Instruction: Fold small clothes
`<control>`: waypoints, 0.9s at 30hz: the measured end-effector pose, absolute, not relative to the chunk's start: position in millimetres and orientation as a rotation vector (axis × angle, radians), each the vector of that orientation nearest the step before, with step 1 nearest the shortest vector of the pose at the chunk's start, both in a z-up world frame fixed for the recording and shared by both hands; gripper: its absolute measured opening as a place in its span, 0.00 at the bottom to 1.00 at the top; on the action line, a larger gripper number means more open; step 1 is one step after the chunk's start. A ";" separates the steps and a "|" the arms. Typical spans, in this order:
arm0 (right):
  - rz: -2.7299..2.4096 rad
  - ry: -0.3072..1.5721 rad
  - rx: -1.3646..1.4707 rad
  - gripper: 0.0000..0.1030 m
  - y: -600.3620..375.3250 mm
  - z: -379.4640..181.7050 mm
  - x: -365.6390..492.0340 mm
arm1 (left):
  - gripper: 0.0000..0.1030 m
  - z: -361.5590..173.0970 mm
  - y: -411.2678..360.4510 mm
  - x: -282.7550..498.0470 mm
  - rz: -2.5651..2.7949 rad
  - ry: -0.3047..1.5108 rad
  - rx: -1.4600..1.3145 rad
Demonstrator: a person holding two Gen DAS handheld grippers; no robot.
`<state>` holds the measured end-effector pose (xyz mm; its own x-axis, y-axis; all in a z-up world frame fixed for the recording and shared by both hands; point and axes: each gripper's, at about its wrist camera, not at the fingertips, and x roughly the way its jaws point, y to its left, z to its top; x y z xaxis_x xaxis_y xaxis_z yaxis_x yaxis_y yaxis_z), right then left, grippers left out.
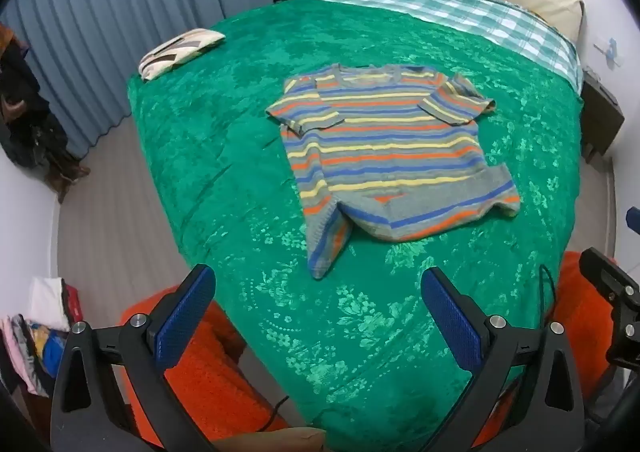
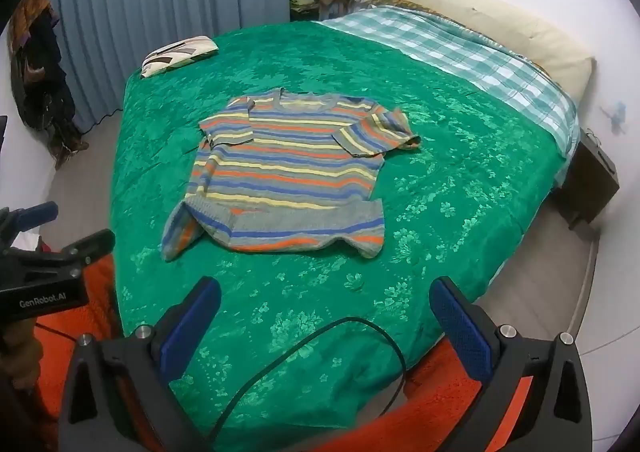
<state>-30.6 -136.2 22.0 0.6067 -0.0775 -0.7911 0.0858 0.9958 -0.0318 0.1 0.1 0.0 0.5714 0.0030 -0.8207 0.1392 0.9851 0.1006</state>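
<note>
Plainly, the landmark is the striped shirt (image 1: pixel 384 148), lying face up near the middle of the green bedspread (image 1: pixel 224 156), neck toward the headboard and hem toward the foot of the bed, where both tools wait.

Left of the shirt, near the bed's far corner, lies a folded patterned cloth (image 1: pixel 180 52), well apart from it. The shirt's left sleeve is turned in over the chest, and its lower left hem corner trails out toward the foot as a loose flap. The left gripper (image 1: pixel 316 316) hangs over the bedspread short of the hem, jaws spread wide, nothing between them.

Further right, the other sleeve is also turned partly inward, its tip crumpled off the side seam. The right gripper (image 2: pixel 326 320) likewise stands fully spread and empty, short of the hem, with a black cable (image 2: pixel 320 356) looped across the bedspread below it.

The shirt's long axis runs straight away from both tools, so each would reach forward. I judge the left one nearer the trailing flap, the right one nearer the lower right corner.

Whether the hem is doubled under at its middle is hard to make out; the shirt's back is hidden.
</note>
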 end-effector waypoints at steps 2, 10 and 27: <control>-0.092 0.915 0.010 1.00 -136.1 20.2 -32.8 | 1.00 0.3 -0.5 -0.4 -0.075 0.950 0.173; -0.086 0.931 0.006 1.00 -133.2 21.5 -29.4 | 1.00 -6.0 4.0 -2.5 -0.083 0.976 0.159; -0.126 0.947 -0.005 1.00 -137.3 17.3 -24.9 | 1.00 -11.4 1.6 5.6 -0.075 1.040 0.171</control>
<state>-24.9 -137.3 17.3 0.5772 -0.1097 -0.8092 0.1051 0.9927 -0.0596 5.6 1.6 -11.4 0.5047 0.0195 -0.8630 0.1425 0.9842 0.1055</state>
